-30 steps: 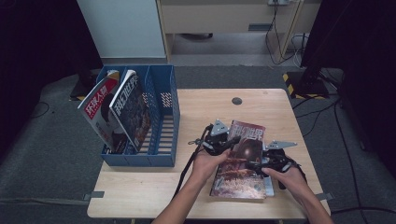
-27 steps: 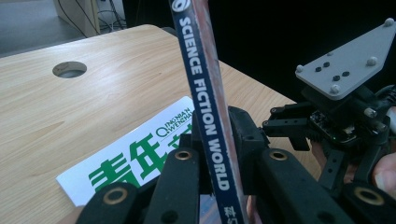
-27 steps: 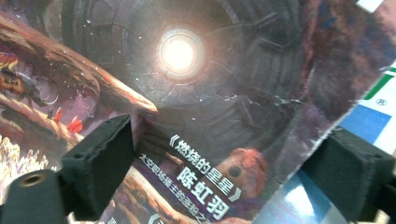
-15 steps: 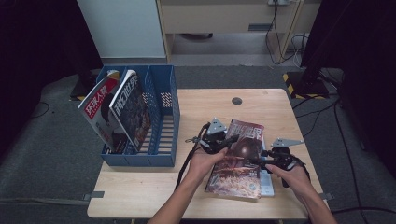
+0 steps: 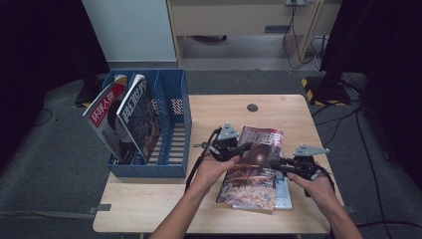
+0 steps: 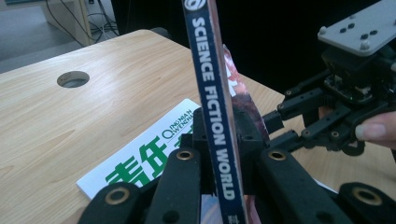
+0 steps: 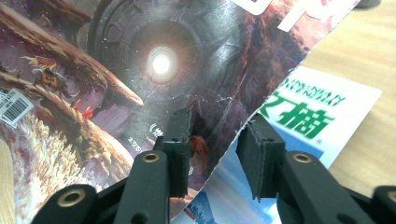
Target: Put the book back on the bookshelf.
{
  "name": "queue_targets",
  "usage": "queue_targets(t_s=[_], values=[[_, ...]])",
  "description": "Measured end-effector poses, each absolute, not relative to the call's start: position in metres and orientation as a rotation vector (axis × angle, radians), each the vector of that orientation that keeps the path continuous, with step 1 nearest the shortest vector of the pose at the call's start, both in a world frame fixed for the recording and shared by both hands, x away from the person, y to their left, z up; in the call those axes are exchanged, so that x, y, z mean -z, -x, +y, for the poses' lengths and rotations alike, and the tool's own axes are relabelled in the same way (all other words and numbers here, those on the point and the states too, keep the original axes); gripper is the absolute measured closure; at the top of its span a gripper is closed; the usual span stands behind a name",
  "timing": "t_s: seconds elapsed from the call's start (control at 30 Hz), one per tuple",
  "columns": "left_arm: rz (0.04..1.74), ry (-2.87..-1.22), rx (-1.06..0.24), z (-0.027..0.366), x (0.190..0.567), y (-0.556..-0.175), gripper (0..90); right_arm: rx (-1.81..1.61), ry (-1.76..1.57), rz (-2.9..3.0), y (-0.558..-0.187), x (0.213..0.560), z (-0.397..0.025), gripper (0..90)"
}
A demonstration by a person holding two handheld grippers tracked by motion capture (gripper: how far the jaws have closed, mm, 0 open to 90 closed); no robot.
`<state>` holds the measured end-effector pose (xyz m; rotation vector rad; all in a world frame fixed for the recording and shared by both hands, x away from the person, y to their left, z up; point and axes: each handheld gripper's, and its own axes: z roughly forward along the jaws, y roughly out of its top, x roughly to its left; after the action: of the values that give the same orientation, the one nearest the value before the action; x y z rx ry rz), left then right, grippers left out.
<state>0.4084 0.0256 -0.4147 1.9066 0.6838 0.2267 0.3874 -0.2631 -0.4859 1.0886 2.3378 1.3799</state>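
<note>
Left gripper [image 6: 219,163] clamps the magazine [image 5: 254,167] spine; right gripper [image 7: 212,154] spread at its edge, lengthwise away.

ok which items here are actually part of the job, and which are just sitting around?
In the job:
- Science Fiction World magazine, spine clamped by left gripper
- right gripper, jaws astride its open edge
- blue file rack, probable destination

Lying about:
- white-and-green magazine flat on the table
- two magazines already in the rack

left claw [image 5: 243,148] and right claw [image 5: 276,162] on magazine [image 5: 254,167] | table [image 5: 209,107] | blue rack [image 5: 171,124] left
</note>
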Motion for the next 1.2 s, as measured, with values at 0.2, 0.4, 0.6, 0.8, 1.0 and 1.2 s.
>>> queue_targets(t_s=[0.2,0.4,0.6,0.8,1.0,1.2], values=[[0.675,-1.898,-0.208,0.033,0.412,-0.408,81.6,-1.369,-1.008,2.330,-0.384,0.475,-0.262,67.5],[0.661,-1.900,-0.204,0.035,0.408,-0.408,80.6,-1.375,-0.980,2.325,-0.384,0.467,-0.263,69.1],[0.663,-1.890,-0.228,0.035,0.406,-0.410,81.0,-1.374,-0.976,2.320,-0.386,0.462,-0.265,70.5],[0.640,-1.869,-0.258,0.033,0.400,-0.413,81.4,-1.346,-0.965,2.304,-0.390,0.449,-0.268,71.6],[0.627,-1.830,-0.308,0.032,0.394,-0.416,81.8,-1.295,-0.940,2.282,-0.396,0.430,-0.270,73.0],[0.621,-1.784,-0.349,0.035,0.392,-0.419,81.7,-1.248,-0.906,2.257,-0.402,0.413,-0.267,73.9]])
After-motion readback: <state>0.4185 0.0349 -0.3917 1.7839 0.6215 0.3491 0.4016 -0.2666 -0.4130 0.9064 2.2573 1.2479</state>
